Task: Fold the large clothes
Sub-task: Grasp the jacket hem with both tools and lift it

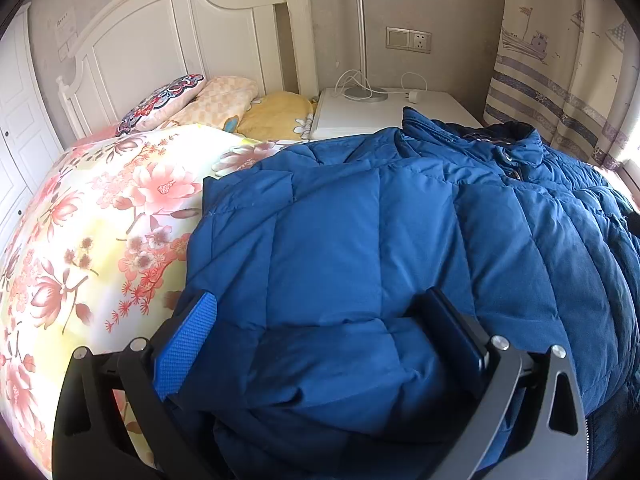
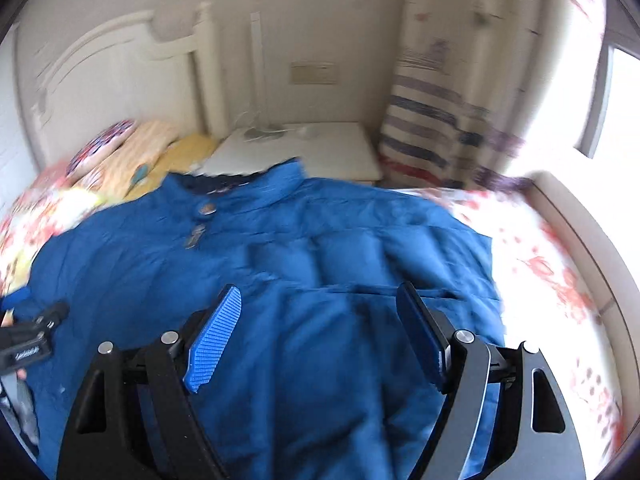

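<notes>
A large blue quilted down jacket (image 1: 360,220) lies spread on the floral bed, with its collar (image 1: 500,136) toward the nightstand. My left gripper (image 1: 320,304) stands wide open low over the jacket's near part, and puffy fabric bulges up between its fingers. In the blurred right wrist view the same jacket (image 2: 280,240) lies front up, snaps and collar (image 2: 240,184) at the far end. My right gripper (image 2: 320,300) hovers open just above the jacket's lower half, with fabric below its blue pads and nothing gripped.
Floral quilt (image 1: 100,220) covers the bed; pillows (image 1: 224,96) lie against the white headboard (image 1: 180,40). A white nightstand (image 1: 360,112) with a lamp (image 1: 362,40) and cables stands behind the jacket. A striped curtain (image 1: 560,80) hangs right. Black tool body (image 2: 28,344) shows at left edge.
</notes>
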A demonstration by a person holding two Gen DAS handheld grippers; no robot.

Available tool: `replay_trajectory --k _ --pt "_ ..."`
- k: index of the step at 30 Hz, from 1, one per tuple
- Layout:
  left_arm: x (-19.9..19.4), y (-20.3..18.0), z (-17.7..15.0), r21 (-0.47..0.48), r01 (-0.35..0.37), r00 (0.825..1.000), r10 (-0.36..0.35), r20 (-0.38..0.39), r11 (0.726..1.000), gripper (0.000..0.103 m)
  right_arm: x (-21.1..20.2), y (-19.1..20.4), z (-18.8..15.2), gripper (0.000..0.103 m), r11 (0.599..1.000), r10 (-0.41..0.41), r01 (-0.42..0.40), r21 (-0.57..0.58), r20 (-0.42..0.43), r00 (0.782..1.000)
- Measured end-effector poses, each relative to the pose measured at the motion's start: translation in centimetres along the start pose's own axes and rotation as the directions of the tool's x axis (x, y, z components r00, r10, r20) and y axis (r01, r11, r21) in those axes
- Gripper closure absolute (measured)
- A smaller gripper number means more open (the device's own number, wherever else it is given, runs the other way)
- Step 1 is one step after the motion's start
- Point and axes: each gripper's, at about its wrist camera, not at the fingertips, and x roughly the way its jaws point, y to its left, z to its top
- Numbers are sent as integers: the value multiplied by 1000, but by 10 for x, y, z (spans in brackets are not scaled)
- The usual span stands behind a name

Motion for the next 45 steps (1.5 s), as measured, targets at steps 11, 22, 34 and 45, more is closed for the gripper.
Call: replay_trajectory --k 11,22,34,45 --pt "2 4 0 -25 19 1000 -20 -5 1000 2 -57 4 -26 21 994 101 -99 -54 41 994" --pt "-103 -22 -32 31 119 988 -121 100 992 6 -110 25 -96 18 945 197 -205 -255 -60 979" --pt "-100 -40 -89 133 39 999 -34 -39 990 2 -105 -18 -107 17 984 50 -69 -167 -115 992" --pt "-115 65 -119 -166 -1 998 -10 -69 986 3 -156 -62 -130 15 994 88 -90 -58 -45 995"
